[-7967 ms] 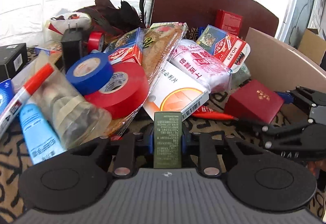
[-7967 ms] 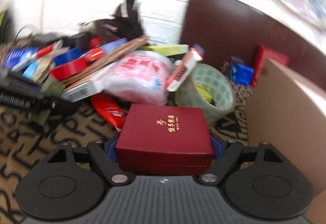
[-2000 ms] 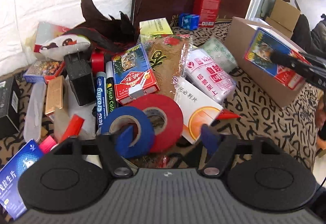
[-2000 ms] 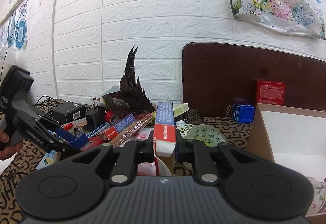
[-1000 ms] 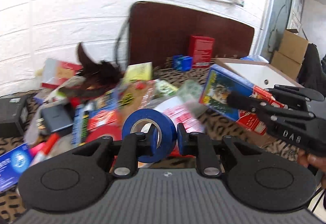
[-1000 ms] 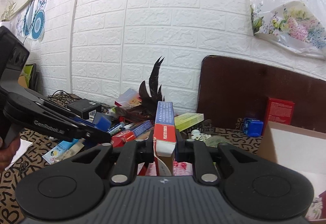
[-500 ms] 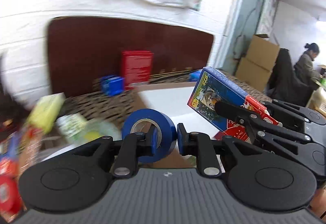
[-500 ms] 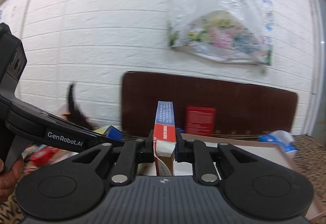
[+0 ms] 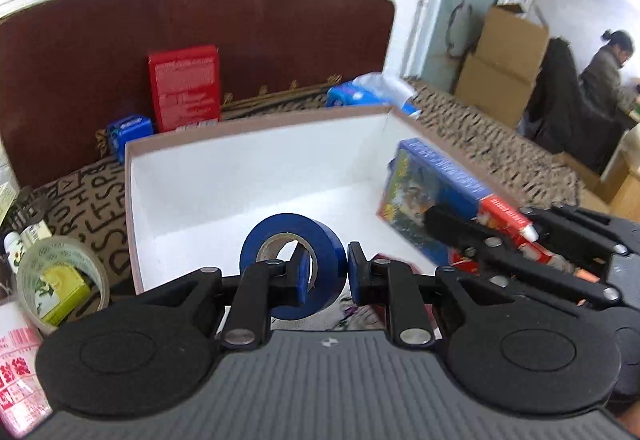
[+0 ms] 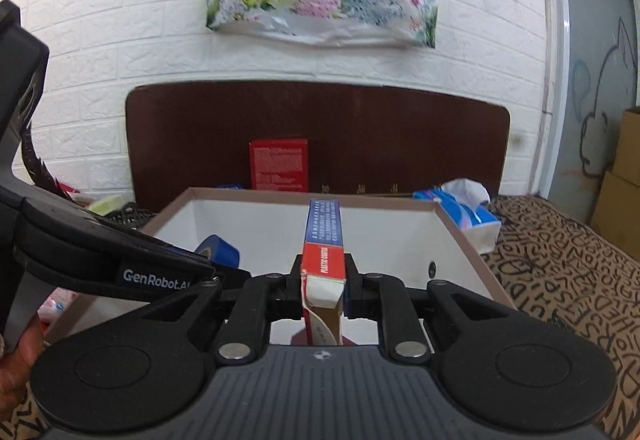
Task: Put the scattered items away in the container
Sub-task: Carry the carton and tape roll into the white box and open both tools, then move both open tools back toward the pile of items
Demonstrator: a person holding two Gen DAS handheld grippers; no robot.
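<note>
- Left gripper fingers pinch the blue tape roll; right gripper fingers pinch the card box.
- Both items hang over the white-lined container.
- Delivery step; next, lower and release inside.

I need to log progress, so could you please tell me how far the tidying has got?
Done: a dark red item already lies in the box. In hand: the left tool holds blue tape and the right tool a card pack, both over the box. Left: a clear tape roll and packets outside.
</note>
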